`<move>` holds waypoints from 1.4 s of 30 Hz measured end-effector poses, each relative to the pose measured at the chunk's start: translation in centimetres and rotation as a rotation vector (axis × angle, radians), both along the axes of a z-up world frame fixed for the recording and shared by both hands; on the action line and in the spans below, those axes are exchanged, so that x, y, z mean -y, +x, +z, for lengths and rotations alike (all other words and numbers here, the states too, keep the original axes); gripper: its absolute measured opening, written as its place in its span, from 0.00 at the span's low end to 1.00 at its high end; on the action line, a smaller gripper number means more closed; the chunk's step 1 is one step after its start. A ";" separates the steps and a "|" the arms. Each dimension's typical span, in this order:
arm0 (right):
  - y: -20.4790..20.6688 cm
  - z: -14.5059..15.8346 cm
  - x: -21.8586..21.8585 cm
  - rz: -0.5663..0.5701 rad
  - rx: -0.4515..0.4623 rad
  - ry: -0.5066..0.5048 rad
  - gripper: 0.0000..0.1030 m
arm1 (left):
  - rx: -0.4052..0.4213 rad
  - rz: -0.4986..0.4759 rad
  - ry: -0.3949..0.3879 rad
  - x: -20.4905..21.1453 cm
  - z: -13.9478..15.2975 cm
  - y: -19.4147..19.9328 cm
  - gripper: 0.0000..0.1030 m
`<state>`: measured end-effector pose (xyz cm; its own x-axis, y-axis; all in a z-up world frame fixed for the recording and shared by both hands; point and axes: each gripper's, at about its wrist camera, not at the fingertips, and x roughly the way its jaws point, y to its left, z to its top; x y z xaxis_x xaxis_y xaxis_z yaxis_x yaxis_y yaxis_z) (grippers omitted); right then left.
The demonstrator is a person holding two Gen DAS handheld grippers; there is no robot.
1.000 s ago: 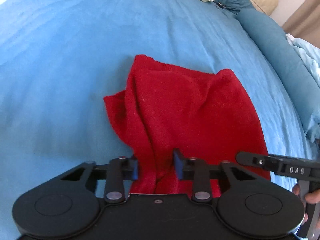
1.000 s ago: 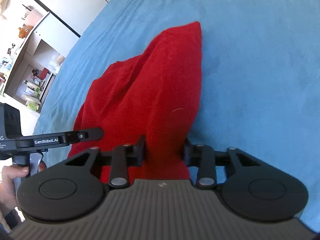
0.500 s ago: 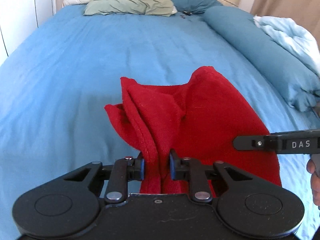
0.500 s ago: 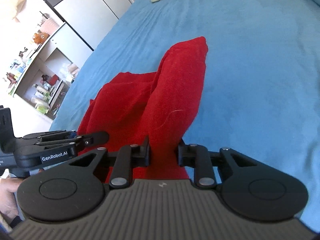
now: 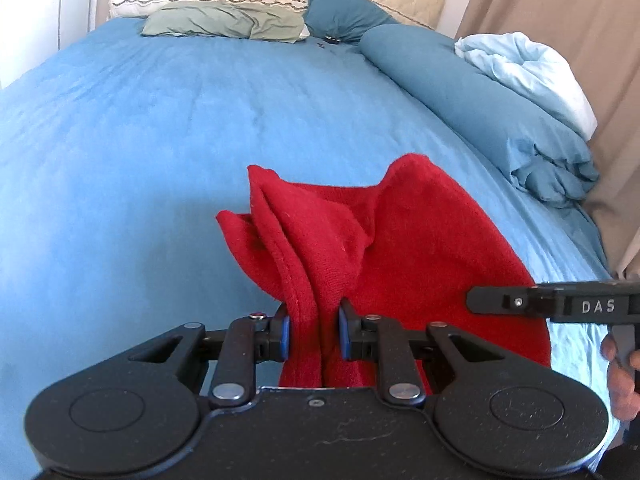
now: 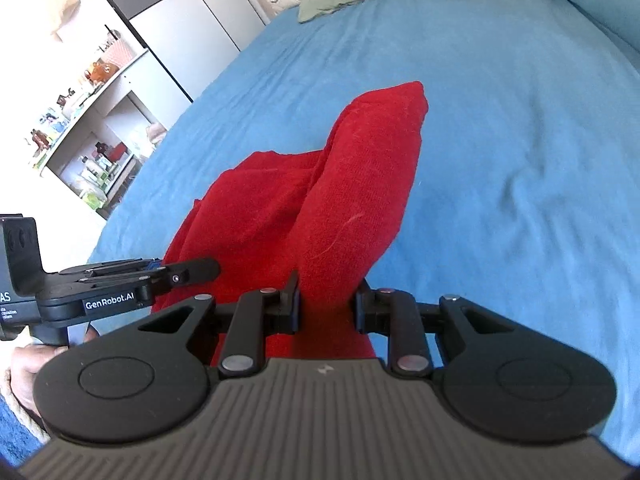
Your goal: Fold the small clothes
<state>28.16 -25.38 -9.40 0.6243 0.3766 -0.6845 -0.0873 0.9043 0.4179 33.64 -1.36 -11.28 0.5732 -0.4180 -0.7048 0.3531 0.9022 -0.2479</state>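
A small red knit garment (image 5: 404, 240) hangs between both grippers above the blue bedspread (image 5: 140, 152). My left gripper (image 5: 313, 332) is shut on a bunched hem at its near left edge. My right gripper (image 6: 328, 306) is shut on the garment's (image 6: 352, 184) near right edge. The cloth rises from the jaws and droops forward, its far corners touching or just over the bed. The right gripper also shows in the left wrist view (image 5: 560, 305), and the left gripper in the right wrist view (image 6: 188, 272).
Pillows (image 5: 224, 24) and a headboard lie at the far end of the bed. A rolled teal duvet (image 5: 480, 92) and a pale blanket (image 5: 528, 68) run along the right side by a curtain. Shelves with small items (image 6: 88, 152) stand to the left of the bed.
Both grippers closed on the garment's near edge and lifted it. The cloth went from lying flat to hanging bunched, and the views tilted up toward the headboard.
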 end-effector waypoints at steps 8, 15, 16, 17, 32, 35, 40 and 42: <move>-0.9 -4.7 1.2 -0.035 -0.011 -0.054 0.47 | -0.004 0.052 0.052 1.2 -2.2 -1.4 0.35; -3.8 -2.4 2.8 -0.127 0.121 -0.135 1.00 | 0.137 0.036 0.180 0.2 -1.2 -3.9 0.87; -3.8 -2.3 3.1 -0.138 0.124 -0.154 1.00 | 0.141 0.037 0.202 0.1 -1.4 -4.0 0.87; -3.6 -2.5 3.3 -0.139 0.107 -0.170 1.00 | 0.142 0.040 0.219 0.0 -1.7 -4.0 0.87; -5.1 -3.1 3.7 -0.195 0.062 -0.210 1.00 | 0.102 0.102 0.232 -1.7 -2.4 -4.9 0.86; -7.4 0.9 2.9 -0.202 0.098 -0.234 1.00 | 0.150 0.127 0.213 -2.4 1.7 -7.3 0.86; -13.5 8.5 1.2 -0.239 0.168 -0.270 1.00 | 0.231 0.211 0.159 -3.8 9.6 -13.0 0.96; -16.3 11.3 0.0 -0.278 0.192 -0.323 1.00 | 0.266 0.235 0.136 -4.0 12.3 -15.8 1.00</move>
<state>11.84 -25.36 1.91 0.7983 -0.0365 -0.6012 0.1289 0.9854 0.1113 17.80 2.60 1.06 0.8126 -0.1662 -0.5587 0.1687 0.9845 -0.0476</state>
